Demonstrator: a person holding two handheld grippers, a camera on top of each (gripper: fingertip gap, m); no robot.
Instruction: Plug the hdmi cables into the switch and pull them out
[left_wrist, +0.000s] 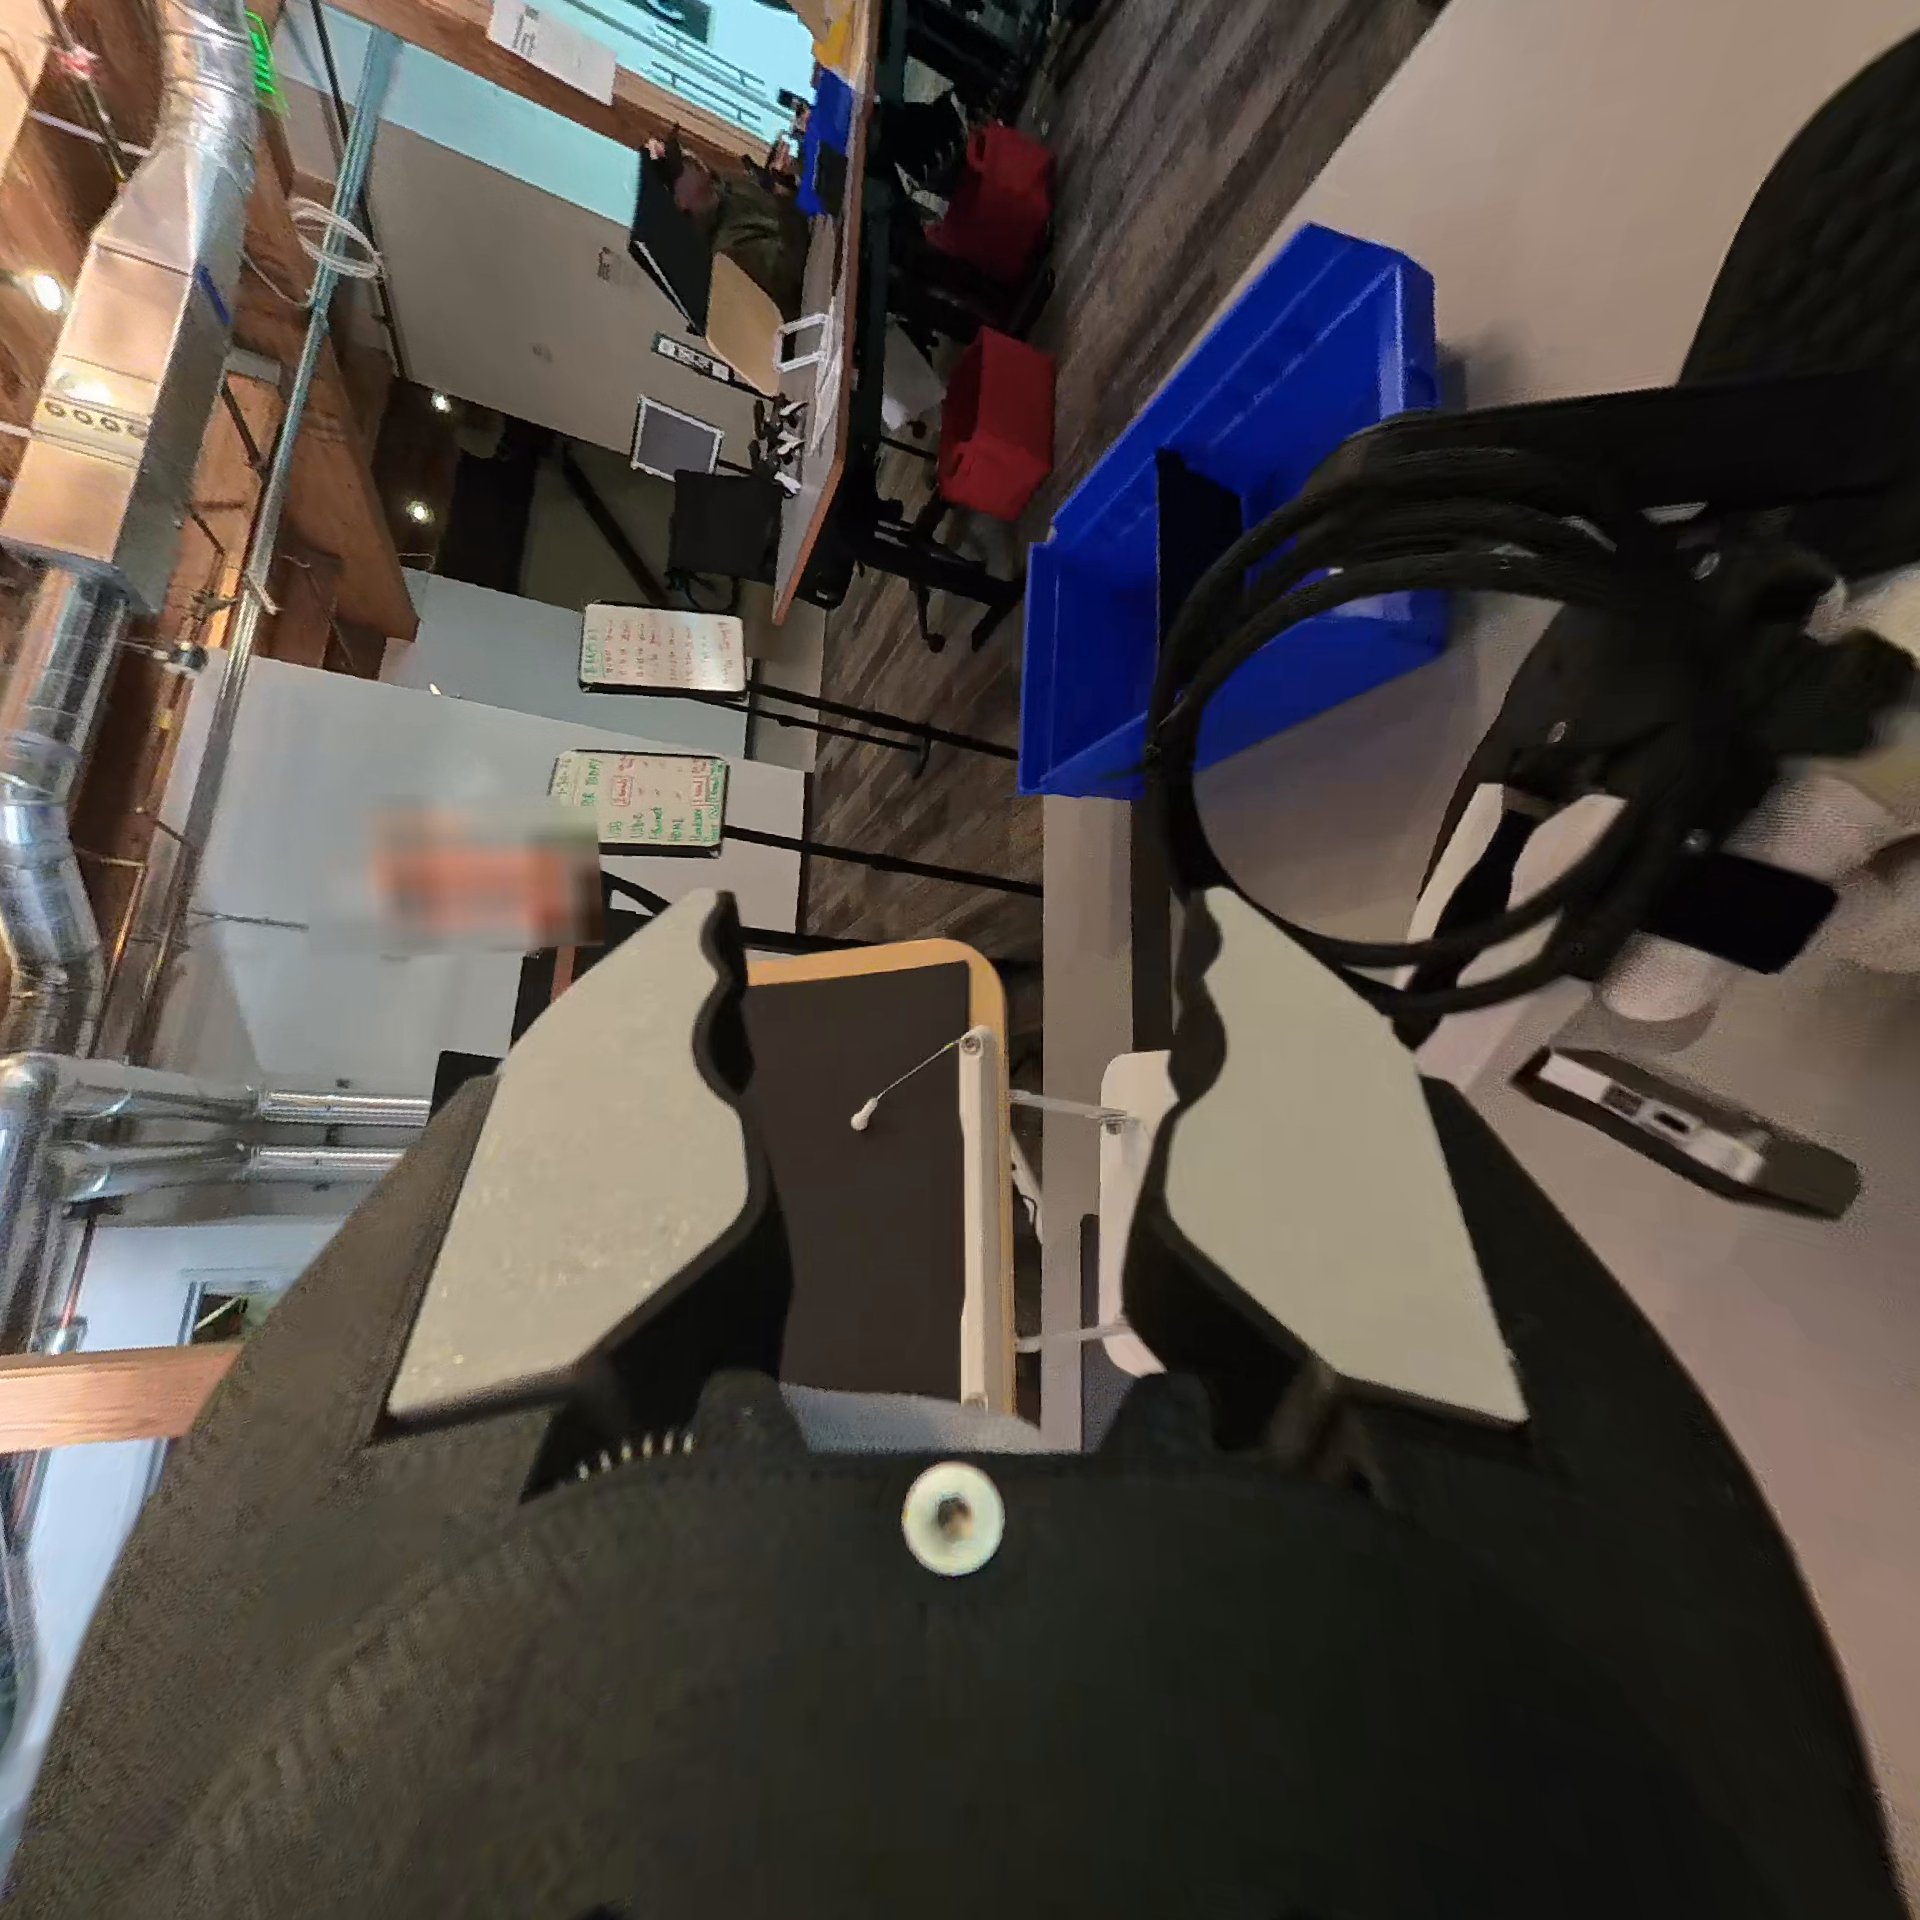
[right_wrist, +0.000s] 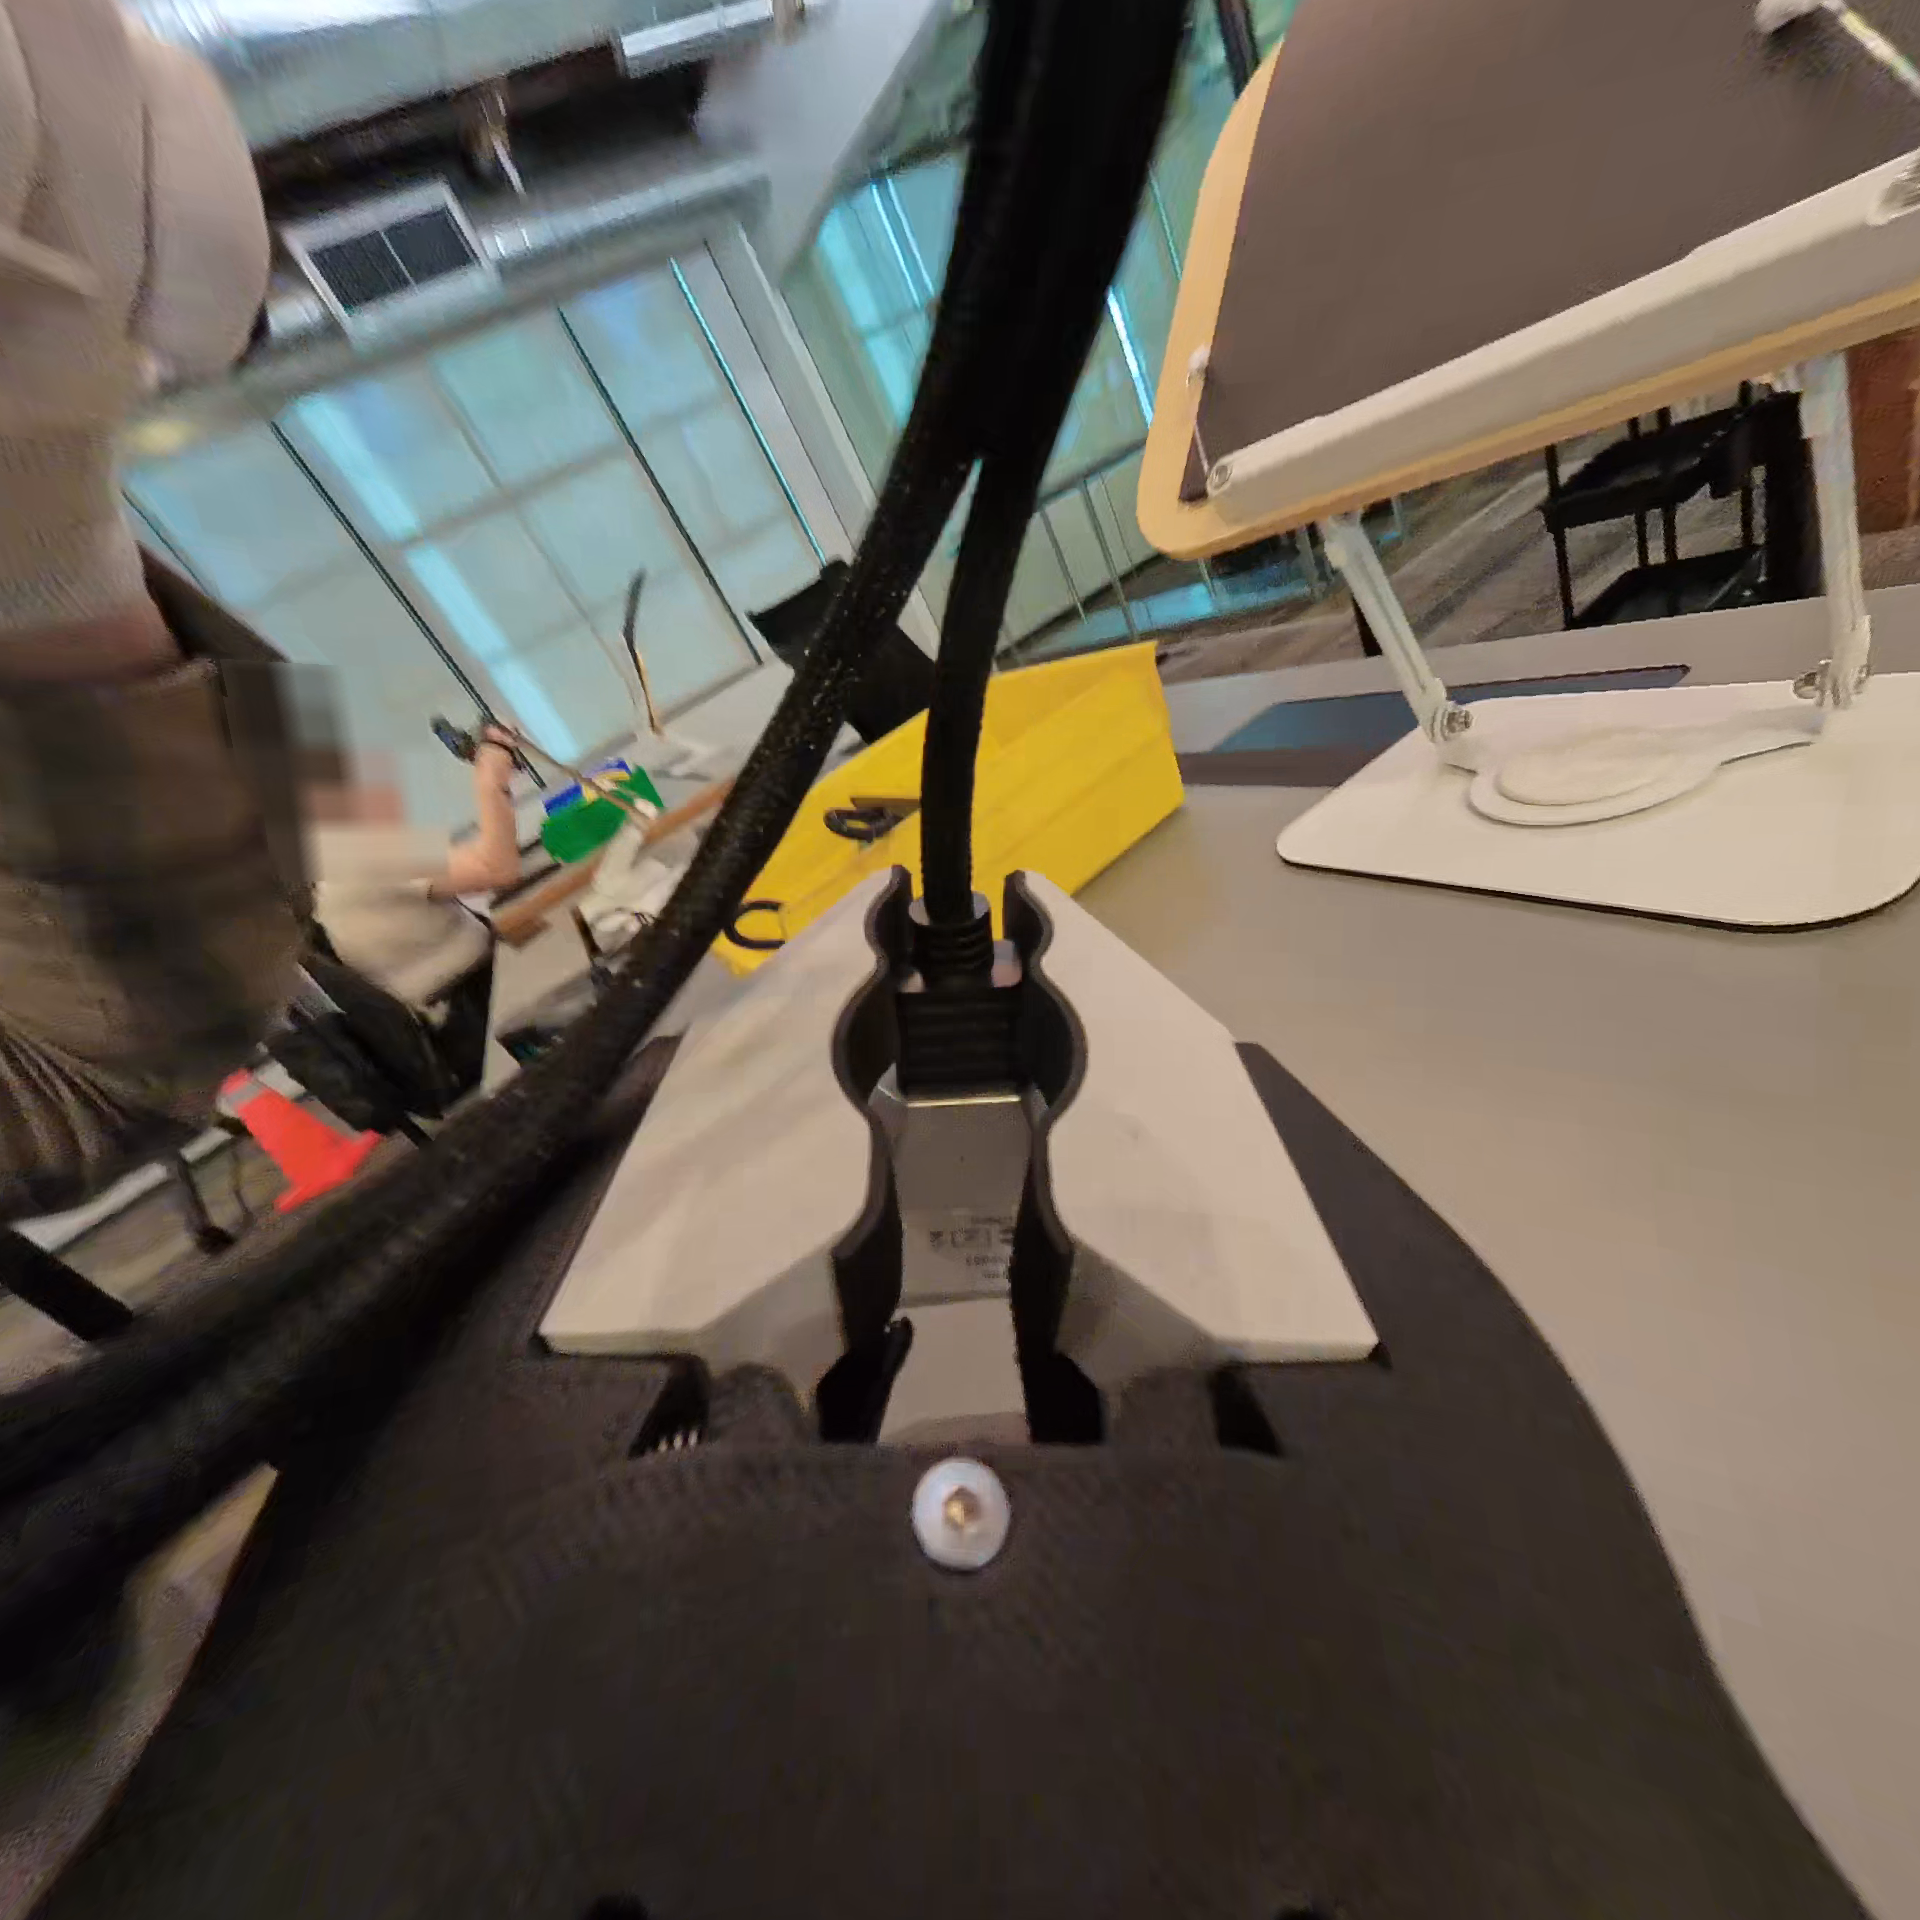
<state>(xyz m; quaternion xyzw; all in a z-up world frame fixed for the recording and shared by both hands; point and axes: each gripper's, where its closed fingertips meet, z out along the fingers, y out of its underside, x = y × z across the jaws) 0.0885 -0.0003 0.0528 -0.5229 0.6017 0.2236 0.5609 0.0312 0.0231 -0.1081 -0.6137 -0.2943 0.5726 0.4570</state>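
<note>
The left gripper (left_wrist: 961, 997) is spread wide with nothing between its fingers, aimed past the grey table's (left_wrist: 1704, 1351) edge toward open floor. One switch (left_wrist: 1683, 1127) lies flat on the table, ports facing it; one blue bin (left_wrist: 1247, 499) sits at the far edge. The right gripper (right_wrist: 958, 914) pinches one HDMI plug (right_wrist: 956, 1122) — long axis along the fingers, cable (right_wrist: 961, 675) leading away (looping back, lifted clear of the table).

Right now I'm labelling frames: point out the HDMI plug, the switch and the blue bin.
HDMI plug (right_wrist: 956, 1132): right wrist view, on its metal shell between the fingers.
Switch (left_wrist: 1673, 1127): left wrist view, on its port face.
Blue bin (left_wrist: 1247, 436): left wrist view, on its side wall.
</note>
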